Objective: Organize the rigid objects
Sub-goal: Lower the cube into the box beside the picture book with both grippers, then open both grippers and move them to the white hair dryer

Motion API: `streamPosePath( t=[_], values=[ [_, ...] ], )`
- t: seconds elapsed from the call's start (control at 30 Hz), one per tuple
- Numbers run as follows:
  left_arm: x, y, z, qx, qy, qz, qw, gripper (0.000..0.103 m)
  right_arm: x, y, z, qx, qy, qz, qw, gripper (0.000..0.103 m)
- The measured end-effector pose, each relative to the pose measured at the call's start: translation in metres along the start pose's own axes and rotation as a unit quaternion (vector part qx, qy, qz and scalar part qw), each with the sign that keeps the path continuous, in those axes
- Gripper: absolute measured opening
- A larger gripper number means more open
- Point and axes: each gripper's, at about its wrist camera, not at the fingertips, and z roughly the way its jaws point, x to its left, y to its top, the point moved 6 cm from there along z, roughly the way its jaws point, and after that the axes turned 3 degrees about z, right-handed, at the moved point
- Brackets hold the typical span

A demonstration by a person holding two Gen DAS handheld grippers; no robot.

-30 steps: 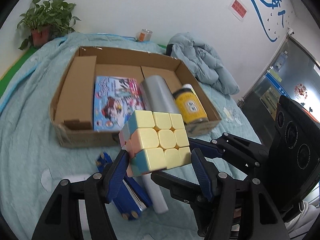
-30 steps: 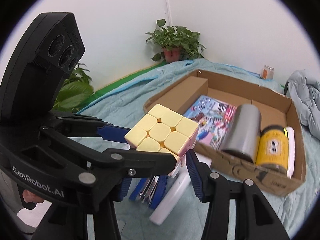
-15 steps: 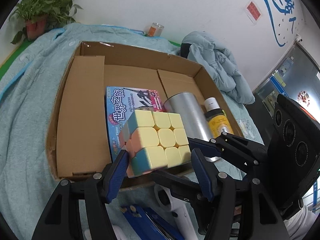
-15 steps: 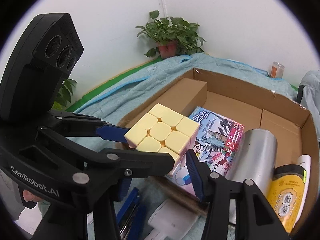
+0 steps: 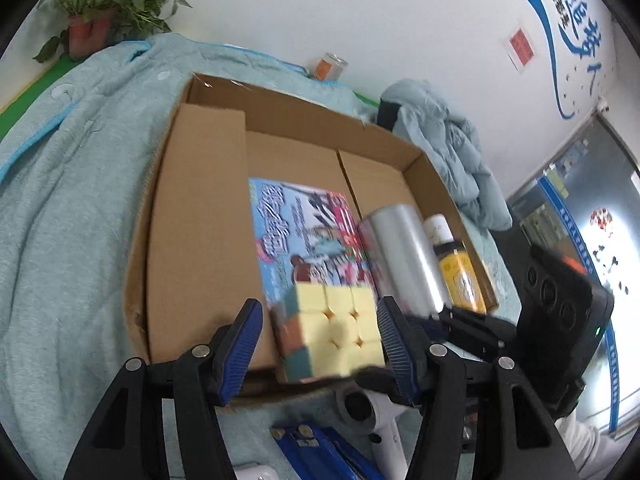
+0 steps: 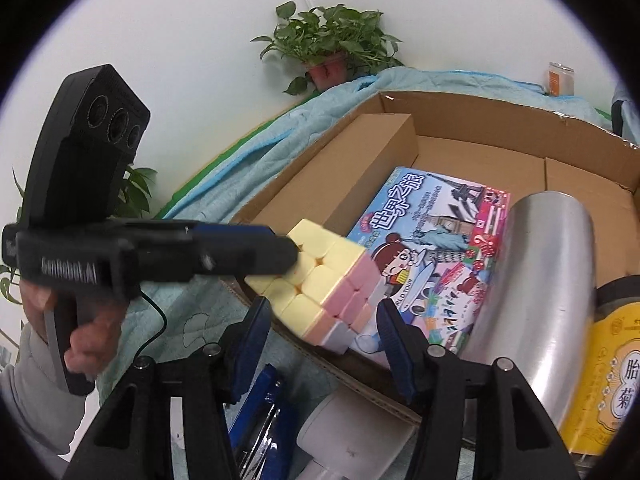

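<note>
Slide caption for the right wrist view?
Pastel cube tilts over the cardboard box edge, beside the board game, between right gripper fingers just opening.

Pastel puzzle cube [image 5: 334, 330], tilted, over cardboard box [image 5: 200, 216]

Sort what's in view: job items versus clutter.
Job: pastel puzzle cube, open cardboard box, colourful game box, silver metal cylinder, yellow-labelled bottle, blue stapler.

Clutter: potted green plant, crumpled pale-blue jacket, orange-labelled jar.

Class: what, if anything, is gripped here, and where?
Cannot tell. The puzzle cube sits between the jaws of the left gripper, just closing, and of the right gripper, just opening; gaps show beside its sides.
</note>
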Motion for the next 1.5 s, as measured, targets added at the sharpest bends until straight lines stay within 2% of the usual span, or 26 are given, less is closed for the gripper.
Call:
streamPosePath(
  t=[0.03, 0.1, 0.17, 0.5, 0.7, 0.77, 0.83, 0.87, 0.9, 0.93, 0.97, 1.0, 1.03, 1.13, 1.17, 1.2, 1.23, 1.27, 1.3, 1.33, 1.37, 1.4, 1.43, 1.47, 1.5],
  values=[
    [0.003, 0.005, 0.002, -0.001, 0.000, -0.002, 1.0000, 0.055, -0.001, 0.000, 0.000, 0.001, 0.003, 0.004, 1.000, 0.053],
    [0.004, 0.010, 0.011, 0.011, -0.006, 0.000, 0.9999, 0.044, 0.000, 0.000, 0.003, 0.008, 0.009, 0.005, 1.000, 0.051],
    [0.005, 0.008, 0.026, 0.031, -0.005, 0.001, 0.9995, 0.036, 0.004, -0.003, 0.009, 0.021, 0.017, 0.004, 1.000, 0.043],
    [-0.001, -0.020, 0.018, 0.030, 0.017, -0.031, 0.9989, 0.035, 0.006, -0.011, 0.015, 0.036, 0.018, 0.017, 0.999, 0.041],
    [-0.006, -0.032, 0.010, 0.038, 0.025, -0.044, 0.9980, 0.035, 0.009, -0.011, 0.017, 0.041, 0.013, 0.016, 0.999, 0.048],
    [-0.008, -0.034, 0.008, 0.041, 0.026, -0.041, 0.9980, 0.035, 0.010, -0.009, 0.018, 0.044, -0.002, 0.021, 0.999, 0.048],
    [-0.008, -0.034, 0.000, 0.027, 0.046, -0.028, 0.9982, 0.035, 0.011, -0.008, 0.006, 0.012, -0.034, 0.017, 0.999, 0.048],
    [-0.009, -0.034, -0.009, 0.007, 0.063, -0.017, 0.9978, 0.039, 0.012, -0.008, -0.004, -0.013, -0.059, 0.016, 0.998, 0.049],
    [-0.011, -0.033, -0.019, -0.014, 0.076, -0.006, 0.9970, 0.045, 0.012, -0.010, -0.016, -0.033, -0.082, 0.018, 0.996, 0.055],
    [-0.015, -0.033, -0.032, -0.042, 0.086, 0.005, 0.9954, 0.067, 0.011, -0.015, -0.028, -0.050, -0.102, 0.024, 0.993, 0.070],
    [-0.019, -0.034, -0.045, -0.071, 0.094, 0.010, 0.9930, 0.097, 0.011, -0.019, -0.036, -0.062, -0.114, 0.031, 0.991, 0.079],
    [-0.023, -0.036, -0.058, -0.107, 0.103, 0.012, 0.9889, 0.102, 0.010, -0.027, -0.048, -0.080, -0.128, 0.041, 0.988, 0.085],
    [-0.027, -0.039, -0.070, -0.140, 0.112, 0.016, 0.9837, 0.102, 0.011, -0.037, -0.058, -0.092, -0.137, 0.050, 0.985, 0.085],
    [-0.039, -0.052, -0.078, -0.152, 0.120, 0.037, 0.9803, 0.101, 0.014, -0.063, -0.068, -0.081, -0.171, 0.048, 0.981, 0.085],
    [-0.042, -0.057, -0.078, -0.153, 0.124, 0.040, 0.9796, 0.086, 0.015, -0.068, -0.069, -0.083, -0.179, 0.046, 0.979, 0.084],
    [-0.046, -0.064, -0.075, -0.147, 0.123, 0.045, 0.9803, 0.065, 0.016, -0.072, -0.072, -0.092, -0.182, 0.046, 0.978, 0.072],
    [-0.049, -0.068, -0.070, -0.129, 0.121, 0.053, 0.9829, 0.010, 0.016, -0.075, -0.077, -0.102, -0.182, 0.050, 0.977, 0.037],
    [-0.052, -0.072, -0.064, -0.109, 0.123, 0.056, 0.9848, 0.002, 0.017, -0.077, -0.080, -0.106, -0.186, 0.053, 0.975, 0.020],
    [-0.054, -0.077, -0.062, -0.106, 0.131, 0.056, 0.9841, 0.002, 0.015, -0.078, -0.081, -0.101, -0.199, 0.054, 0.973, 0.010],
    [-0.057, -0.082, -0.062, -0.115, 0.135, 0.059, 0.9824, 0.002, 0.014, -0.079, -0.083, -0.103, -0.206, 0.054, 0.972, 0.010],
    [-0.061, -0.086, -0.063, -0.120, 0.137, 0.065, 0.9812, 0.008, 0.015, -0.077, -0.083, -0.110, -0.206, 0.056, 0.971, 0.010],
    [-0.065, -0.091, -0.064, -0.121, 0.142, 0.071, 0.9799, 0.021, 0.015, -0.076, -0.083, -0.115, -0.203, 0.054, 0.971, 0.025],
    [-0.068, -0.094, -0.063, -0.118, 0.149, 0.072, 0.9790, 0.070, 0.016, -0.077, -0.083, -0.112, -0.206, 0.052, 0.971, 0.067],
    [-0.069, -0.097, -0.064, -0.118, 0.159, 0.066, 0.9781, 0.099, 0.017, -0.078, -0.082, -0.107, -0.209, 0.053, 0.971, 0.088],
    [-0.069, -0.103, -0.067, -0.142, 0.158, 0.054, 0.9757, 0.100, 0.017, -0.080, -0.081, -0.110, -0.199, 0.060, 0.972, 0.100]
  ],
)
